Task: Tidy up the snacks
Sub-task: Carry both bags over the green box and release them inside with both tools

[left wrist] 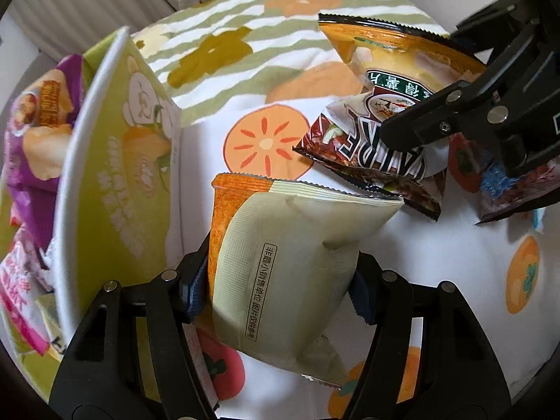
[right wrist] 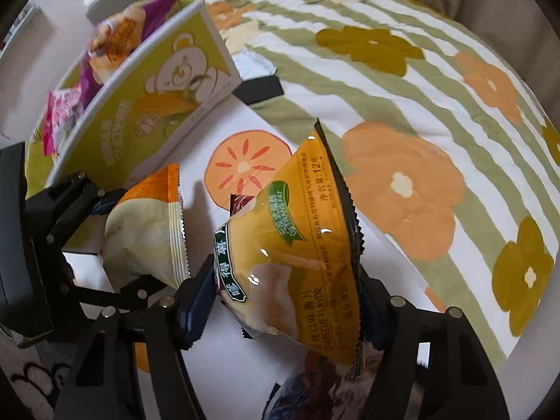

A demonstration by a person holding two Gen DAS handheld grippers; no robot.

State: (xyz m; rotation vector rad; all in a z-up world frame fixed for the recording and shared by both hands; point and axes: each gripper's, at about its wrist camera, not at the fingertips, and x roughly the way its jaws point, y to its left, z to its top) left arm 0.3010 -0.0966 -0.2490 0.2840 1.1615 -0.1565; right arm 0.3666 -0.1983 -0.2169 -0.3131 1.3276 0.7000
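Currently held, two items.

Item 1: cream-and-orange snack packet [left wrist: 280, 273]. Clamped across its puffed middle between the jaws of the left gripper [left wrist: 276, 290], sealed serrated end pointing forward and away from the jaws. Judged light and air-filled; the film dents where the blue pads [left wrist: 194, 290] press. Contents probably brittle, so a gentle pinch is wiser than a hard squeeze. The flat crimped seam would offer a firmer hold.

Item 2: yellow barbecue-flavour chip bag [right wrist: 297, 245]. Gripped by the right gripper [right wrist: 290, 301], jaws closed on its lower body, black zigzag seam running up on the right-hand jaw's side. Glossy film, likely slippery; pillow shape may swivel in the jaws. Light, crushable.

Item 3: dark red snack bag [left wrist: 367, 161]. Lies on the bedspread [left wrist: 217, 80] ahead and to the right of the left jaws, under the right gripper's arm; crinkled foil, flat, untaken.

Receptacle: green bear-print box [left wrist: 122, 161]. Stands just left of the left jaws, open, cardboard walls stiff. Purple packet [left wrist: 31, 129] and pink packet [left wrist: 14, 273] already lie inside.

Judgement: both held packets go next into the box; lower them in rather than dropping, seam end first if space is tight.
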